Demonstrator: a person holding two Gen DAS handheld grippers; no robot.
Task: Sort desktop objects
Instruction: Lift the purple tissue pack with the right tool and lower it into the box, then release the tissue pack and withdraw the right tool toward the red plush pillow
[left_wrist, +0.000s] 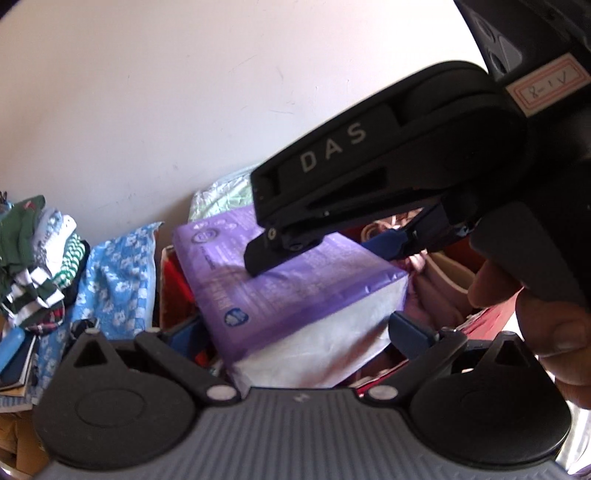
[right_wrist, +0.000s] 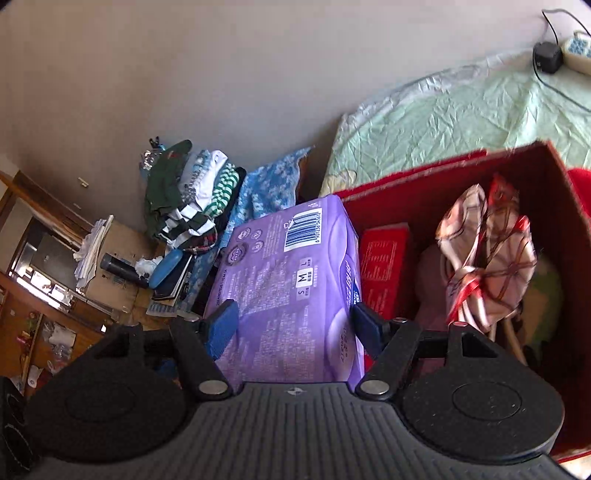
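Purple packaging fills the middle of both views: a soft purple pack (right_wrist: 291, 288) with a barcode and S M L size marks, lying at the left edge of a red box (right_wrist: 546, 192). The right tool (right_wrist: 293, 325) sits astride it, one blue pad pressed on each long side of the pack, so I judge it is clasping the pack rather than merely hovering over it. From the left wrist view the same pack (left_wrist: 295, 295) shows below centre, with the right tool (left_wrist: 332, 236) reaching in from the upper right and a hand (left_wrist: 535, 314) at the right edge.

The left tool (left_wrist: 288, 343) has its fingers spread wide with nothing between them; only its right blue pad is clear to see, near the pack's corner, and whether it touches I cannot tell.

Inside the red box, towards the right of the frame, lie a flat red carton (right_wrist: 384, 266) and a checked bag (right_wrist: 484, 258) tied with red ribbon. At the left of the right wrist view a pile of folded clothes (right_wrist: 188, 195), a blue patterned cloth (right_wrist: 266, 188), a dark bottle (right_wrist: 122, 269) and a blue case (right_wrist: 166, 267) lie crowded together.

As for progress, the pack gripped at the box's edge would fit either being put in or being lifted out. The loose items at the left look unsorted, so plenty seems left.
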